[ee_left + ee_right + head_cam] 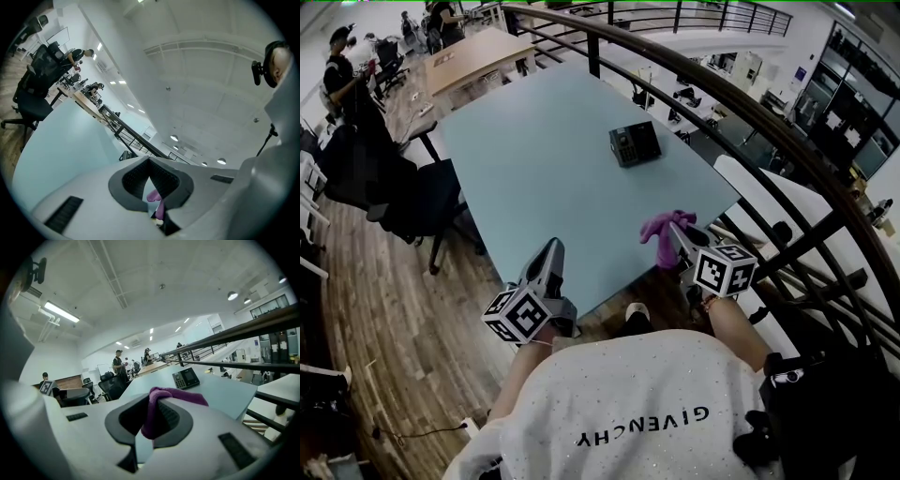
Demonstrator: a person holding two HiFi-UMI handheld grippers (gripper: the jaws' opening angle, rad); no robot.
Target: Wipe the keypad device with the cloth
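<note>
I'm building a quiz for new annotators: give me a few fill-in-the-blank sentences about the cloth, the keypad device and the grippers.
1. The ___ gripper is shut on the cloth.
2. The cloth is ___ in colour.
3. The keypad device lies on the ___.
4. The left gripper is shut and holds ___.

Missing words: right; purple; table; nothing.

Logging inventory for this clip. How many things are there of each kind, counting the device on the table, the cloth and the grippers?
keypad device: 1
purple cloth: 1
grippers: 2, left gripper and right gripper
Total: 4
</note>
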